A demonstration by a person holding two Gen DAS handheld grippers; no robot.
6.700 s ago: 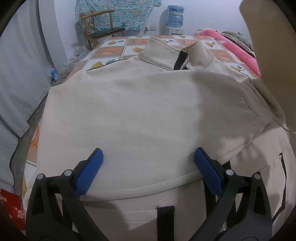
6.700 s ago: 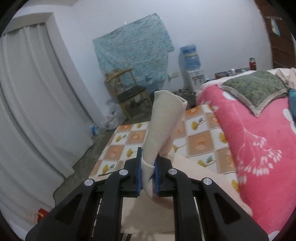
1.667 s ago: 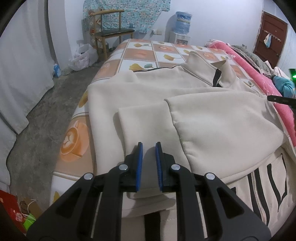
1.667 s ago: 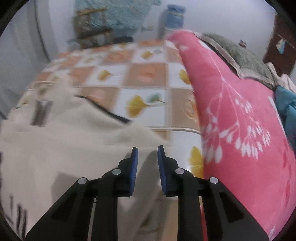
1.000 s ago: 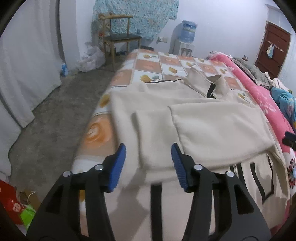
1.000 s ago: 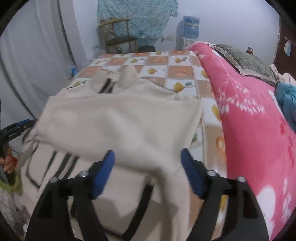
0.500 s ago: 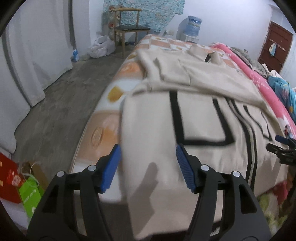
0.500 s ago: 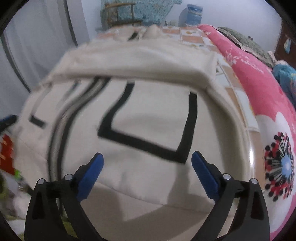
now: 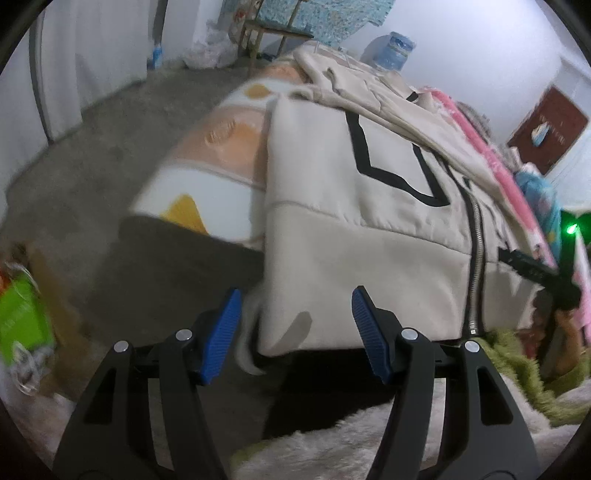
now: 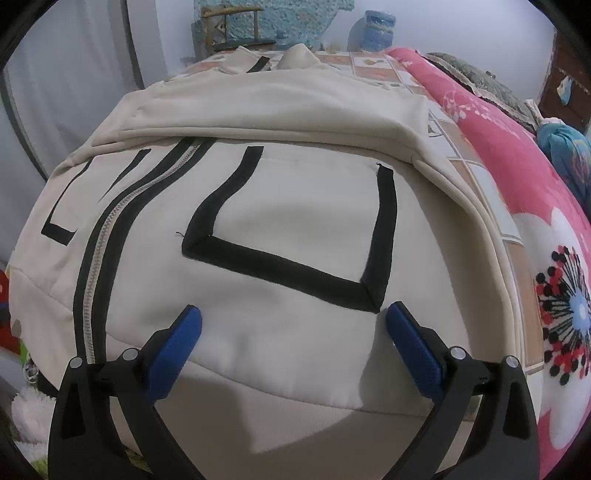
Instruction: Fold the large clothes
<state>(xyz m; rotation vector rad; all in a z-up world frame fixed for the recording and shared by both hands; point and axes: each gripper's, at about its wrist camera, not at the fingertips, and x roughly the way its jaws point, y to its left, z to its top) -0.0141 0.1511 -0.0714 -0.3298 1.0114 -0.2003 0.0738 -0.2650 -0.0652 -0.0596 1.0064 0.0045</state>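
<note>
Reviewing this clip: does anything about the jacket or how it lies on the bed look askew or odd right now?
Nothing looks damaged. The cream jacket has its sleeves folded across the chest, but its hem hangs over the bed's edge rather than lying flat. Both the left gripper and right gripper are open, holding nothing.

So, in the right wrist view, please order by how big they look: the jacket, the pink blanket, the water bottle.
1. jacket
2. pink blanket
3. water bottle, though it stands farthest away, so its small look is partly distance.

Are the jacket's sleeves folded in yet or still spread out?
Folded in: both sleeves lie across the jacket chest, above the black pocket trim.
</note>
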